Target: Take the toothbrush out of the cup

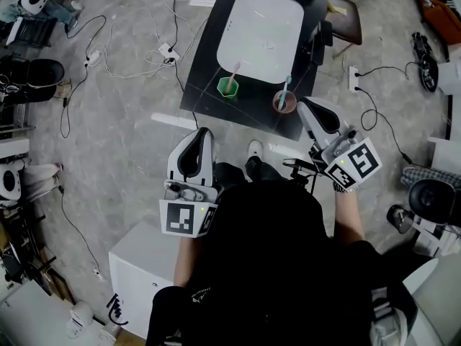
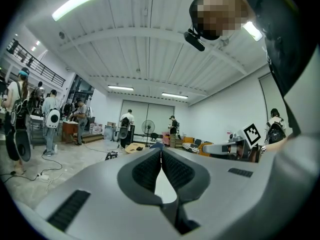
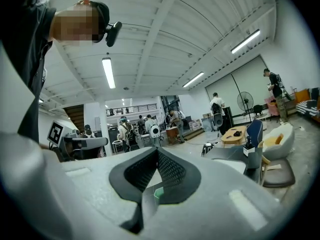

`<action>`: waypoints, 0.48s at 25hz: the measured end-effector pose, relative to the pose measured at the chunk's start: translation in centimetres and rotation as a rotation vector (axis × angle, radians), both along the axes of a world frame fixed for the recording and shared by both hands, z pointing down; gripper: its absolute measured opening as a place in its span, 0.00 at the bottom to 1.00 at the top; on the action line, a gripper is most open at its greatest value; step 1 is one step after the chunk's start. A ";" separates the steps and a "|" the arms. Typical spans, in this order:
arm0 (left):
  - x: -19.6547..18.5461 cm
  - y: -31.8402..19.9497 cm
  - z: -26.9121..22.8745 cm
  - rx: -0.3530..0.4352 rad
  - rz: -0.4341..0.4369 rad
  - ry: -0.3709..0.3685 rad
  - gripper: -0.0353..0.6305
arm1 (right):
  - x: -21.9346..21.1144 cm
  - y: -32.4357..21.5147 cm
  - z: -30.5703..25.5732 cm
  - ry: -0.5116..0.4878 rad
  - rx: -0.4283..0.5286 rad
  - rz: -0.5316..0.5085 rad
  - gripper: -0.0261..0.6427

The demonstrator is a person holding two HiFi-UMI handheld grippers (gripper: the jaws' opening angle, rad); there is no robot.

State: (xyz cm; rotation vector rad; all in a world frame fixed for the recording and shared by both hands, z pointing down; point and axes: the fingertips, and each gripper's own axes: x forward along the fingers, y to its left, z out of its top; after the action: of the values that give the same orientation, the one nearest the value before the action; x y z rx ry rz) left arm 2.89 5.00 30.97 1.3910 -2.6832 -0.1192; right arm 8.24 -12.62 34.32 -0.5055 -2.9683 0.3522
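Progress: nothing of the job is done yet, by my reading. Two cups stand on the dark worktop (image 1: pixel 252 101), in front of a white basin (image 1: pixel 261 31). The green cup (image 1: pixel 228 87) holds a pink toothbrush (image 1: pixel 234 73) leaning up out of it. The reddish cup (image 1: pixel 284 103) holds a blue toothbrush (image 1: pixel 287 86). Both brushes sit in their cups. The task does not say which one is meant.

Left claw (image 1: pixel 202 134): jaws together, nothing between them, short of the worktop's near edge. Right claw (image 1: pixel 305 107): jaws together too and empty, its tip just beside the reddish cup, apart from it as far as I can tell.

Left to do, as I judge it: open a claw, close it on a brush handle, and lift the brush clear. The right claw is the better placed, for the blue toothbrush.

Views compared: only the head view shows the cups, brushes and worktop. Both gripper views point level across a big hall with people standing about, and neither shows a cup clearly. They do settle the jaw state, with the pads meeting at the tips on both sides. The right gripper view also shows a small green patch low in the gap behind the pads; I cannot tell what it is.
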 end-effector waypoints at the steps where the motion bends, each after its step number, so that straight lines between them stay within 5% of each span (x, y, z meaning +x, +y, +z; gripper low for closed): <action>1: -0.3 -0.2 0.0 0.004 0.008 -0.002 0.07 | -0.1 -0.1 0.1 0.000 0.001 0.008 0.05; 12: -4.8 -1.9 1.7 -0.002 0.144 0.021 0.07 | -0.1 -1.6 0.7 0.033 0.030 0.184 0.05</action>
State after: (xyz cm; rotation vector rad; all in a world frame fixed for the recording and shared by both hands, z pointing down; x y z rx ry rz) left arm -1.95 3.07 32.68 1.5672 -2.5552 -0.1170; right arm 8.18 -14.26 34.97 -0.2209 -2.9905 0.3279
